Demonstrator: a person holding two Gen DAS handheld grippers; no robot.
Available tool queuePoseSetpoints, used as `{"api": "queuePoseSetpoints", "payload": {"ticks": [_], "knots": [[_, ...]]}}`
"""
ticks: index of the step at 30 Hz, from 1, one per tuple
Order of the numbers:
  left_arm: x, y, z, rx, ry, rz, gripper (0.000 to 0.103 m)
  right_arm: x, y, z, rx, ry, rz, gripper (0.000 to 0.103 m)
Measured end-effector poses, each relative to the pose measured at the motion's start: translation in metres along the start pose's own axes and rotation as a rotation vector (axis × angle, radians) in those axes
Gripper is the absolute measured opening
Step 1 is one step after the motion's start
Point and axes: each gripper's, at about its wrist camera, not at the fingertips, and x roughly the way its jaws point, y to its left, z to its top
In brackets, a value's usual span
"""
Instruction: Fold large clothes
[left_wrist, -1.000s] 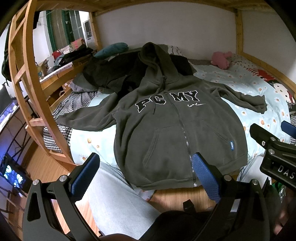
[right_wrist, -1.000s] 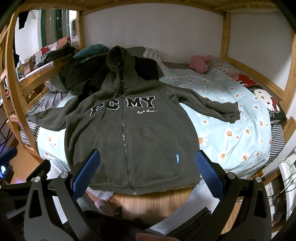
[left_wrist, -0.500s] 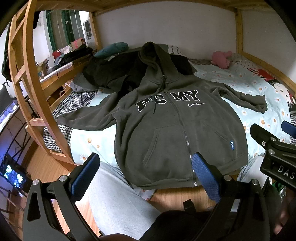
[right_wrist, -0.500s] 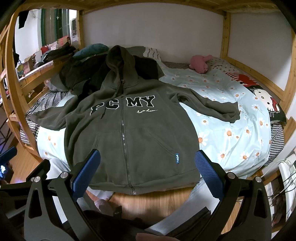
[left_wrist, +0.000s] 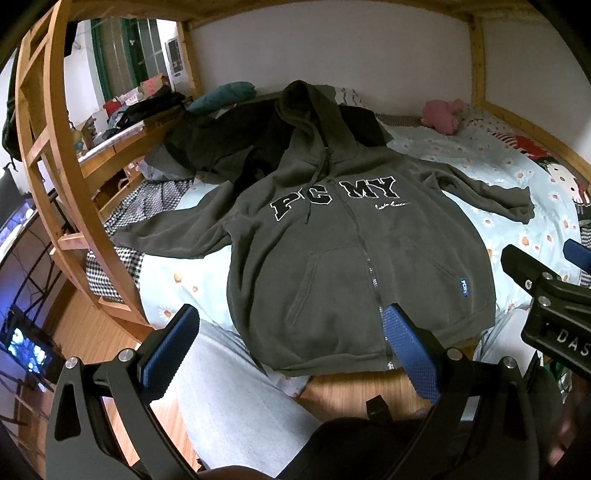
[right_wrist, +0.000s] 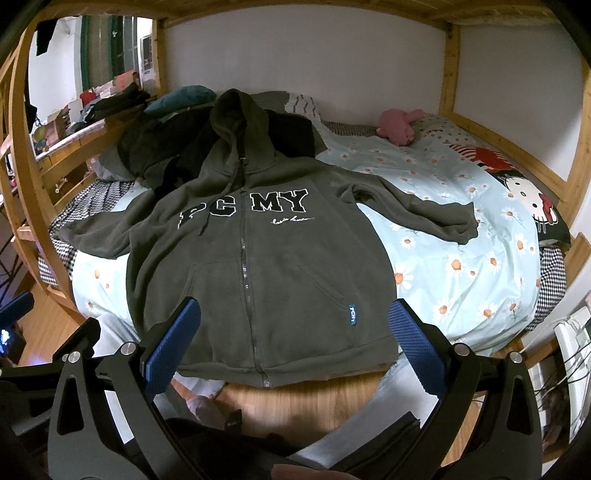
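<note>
Nothing has moved since the earlier frames; both tongs hold the same spot above the near edge of the bed.

Nearest: left tongs (left_wrist: 291, 345), blue pads spread wide, nothing btwn them. Right tongs (right_wrist: 293, 339) same, wide apart & empty, also visible at the right edge of the left view. Person's grey-clad legs (left_wrist: 229, 398) just below, over wood floor (right_wrist: 295, 398).

Next: hoodie (right_wrist: 255, 258), dark olive-grey, lies flat & face-up on the bed (right_wrist: 461, 266), zip shut, hem at the near edge of the mattress, slightly overhanging. "PC MY" lettering across chest, small blue tag near right pocket. Sleeves spread out to both sides; hood points to the far wall.

Farther: pile of dark clothes (right_wrist: 159, 155) under/behind the hood, teal pillow (right_wrist: 181, 99), pink plush toy (right_wrist: 399, 125) near the far wall. Wood ladder (left_wrist: 62, 177) at left.
</note>
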Motion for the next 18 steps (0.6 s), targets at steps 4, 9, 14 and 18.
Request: {"api": "queuePoseSetpoints", "payload": {"ticks": [4, 9, 14, 18], "knots": [[0.0001, -0.0007, 0.0005, 0.001, 0.000, 0.000, 0.097, -0.0005, 0.0006, 0.0006, -0.002, 0.001, -0.001, 0.100], [0.0004, -0.0018, 0.0006, 0.000, 0.002, -0.002, 0.097, -0.0006, 0.0001, -0.0001, -0.002, 0.002, -0.001, 0.100], [0.0007, -0.0017, 0.0004, 0.003, 0.004, -0.001, 0.097, 0.0017, 0.0055, -0.0032, -0.007, 0.007, 0.000, 0.100], [0.0007, -0.0020, 0.0006, 0.003, 0.004, -0.001, 0.097, 0.0018, 0.0057, -0.0046, -0.009, 0.008, 0.001, 0.100]]}}
